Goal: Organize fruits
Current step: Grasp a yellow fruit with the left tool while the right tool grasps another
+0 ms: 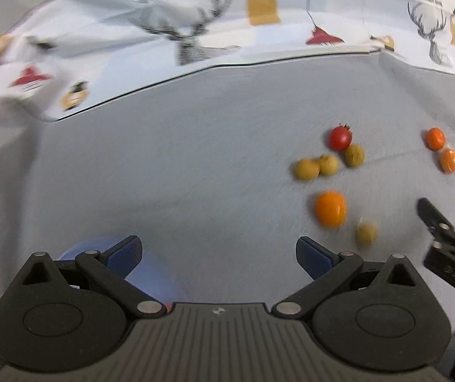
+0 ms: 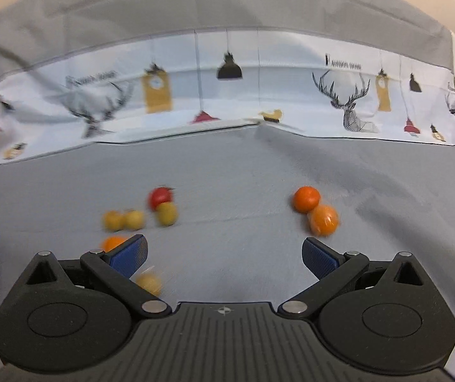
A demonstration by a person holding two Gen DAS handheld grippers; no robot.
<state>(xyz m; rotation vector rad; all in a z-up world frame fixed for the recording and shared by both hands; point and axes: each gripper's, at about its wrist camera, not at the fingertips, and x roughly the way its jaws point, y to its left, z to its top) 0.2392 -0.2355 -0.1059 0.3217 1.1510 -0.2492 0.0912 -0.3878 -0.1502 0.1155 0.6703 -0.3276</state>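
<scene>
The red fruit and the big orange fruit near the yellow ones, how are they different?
The red fruit is smaller than the big orange fruit. The red fruit carries a dark stem on top, while none shows on the big orange fruit. The red fruit touches a yellow fruit; the big orange fruit lies apart. Both are round and rest on the grey cloth.

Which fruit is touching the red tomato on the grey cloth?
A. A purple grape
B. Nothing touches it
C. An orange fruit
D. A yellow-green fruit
D: in both wrist views the red tomato has a yellow-green fruit pressed against its lower side, while the orange fruits lie apart from it, and neither open gripper, left gripper or right gripper, holds anything.
</scene>
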